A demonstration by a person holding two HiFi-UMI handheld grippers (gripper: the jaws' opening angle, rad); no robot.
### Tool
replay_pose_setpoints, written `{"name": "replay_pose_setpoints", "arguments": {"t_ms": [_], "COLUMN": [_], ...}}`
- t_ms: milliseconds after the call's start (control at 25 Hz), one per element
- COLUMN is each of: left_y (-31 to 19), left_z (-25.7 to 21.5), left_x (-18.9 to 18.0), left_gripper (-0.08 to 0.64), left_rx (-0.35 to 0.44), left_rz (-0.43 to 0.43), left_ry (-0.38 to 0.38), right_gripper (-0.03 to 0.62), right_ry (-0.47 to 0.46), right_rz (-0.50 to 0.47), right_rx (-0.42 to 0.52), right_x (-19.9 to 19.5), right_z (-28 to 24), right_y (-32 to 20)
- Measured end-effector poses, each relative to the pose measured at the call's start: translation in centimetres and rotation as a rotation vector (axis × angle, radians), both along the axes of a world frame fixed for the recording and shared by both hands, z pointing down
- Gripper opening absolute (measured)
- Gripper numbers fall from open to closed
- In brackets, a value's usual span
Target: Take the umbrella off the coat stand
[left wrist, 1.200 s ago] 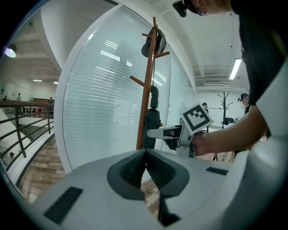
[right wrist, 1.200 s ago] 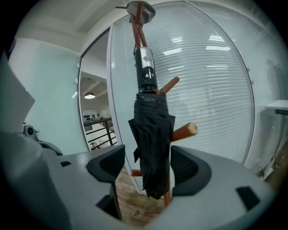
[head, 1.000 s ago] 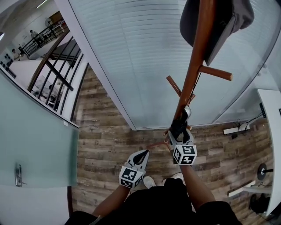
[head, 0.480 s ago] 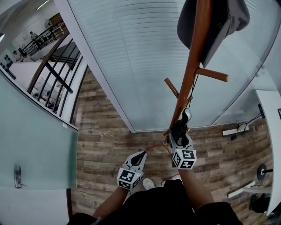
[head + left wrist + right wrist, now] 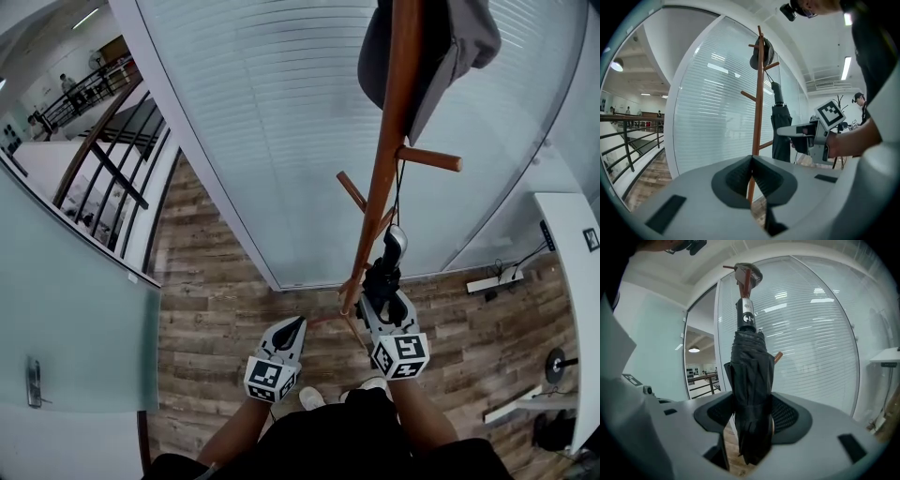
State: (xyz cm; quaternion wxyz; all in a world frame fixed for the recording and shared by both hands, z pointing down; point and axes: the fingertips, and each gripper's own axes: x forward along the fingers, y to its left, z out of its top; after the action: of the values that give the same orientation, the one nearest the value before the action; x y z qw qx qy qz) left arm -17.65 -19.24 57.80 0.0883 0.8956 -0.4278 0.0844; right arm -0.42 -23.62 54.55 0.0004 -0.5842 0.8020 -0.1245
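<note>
Right claw point(image 5: 752, 414) closing on folded umbrella point(image 5: 749, 363), canopy pinched between pads. Umbrella hangs beside coat stand point(image 5: 380, 187) pole; strap appears looped over peg point(image 5: 429, 157). Firm grip first. Lift until strap clears peg tip, then draw away. Left claw point(image 5: 751, 174): pads together, nothing held.

A grey cap point(image 5: 459, 47) hangs high on the right. White blinds point(image 5: 272, 141) cover the curved glass wall beyond it. The wooden floor point(image 5: 216, 281) lies below, with a dark railing point(image 5: 103, 159) far left and a white desk point(image 5: 567, 281) at the right.
</note>
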Motion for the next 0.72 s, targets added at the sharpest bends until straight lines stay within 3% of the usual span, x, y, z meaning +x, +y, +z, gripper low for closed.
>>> {"name": "replay_pose_setpoints", "arguments": {"t_ms": [360, 720], "left_y": [1.2, 1.1], "left_z": [-1.1, -2.9], "left_x": [2.1, 3.3], "left_gripper": [0.014, 0.014], "left_rx": [0.029, 0.058], "left_rz": [0.043, -0.002], "left_ry": [0.006, 0.014], "right_gripper": [0.242, 0.242], "right_ry": [-0.016, -0.048], "right_rz": [-0.011, -0.062], "right_rx": [0.102, 0.202], "right_x": [0.9, 2.1], "right_z": [-5.4, -11.2], "right_y": [0.4, -0.4]}}
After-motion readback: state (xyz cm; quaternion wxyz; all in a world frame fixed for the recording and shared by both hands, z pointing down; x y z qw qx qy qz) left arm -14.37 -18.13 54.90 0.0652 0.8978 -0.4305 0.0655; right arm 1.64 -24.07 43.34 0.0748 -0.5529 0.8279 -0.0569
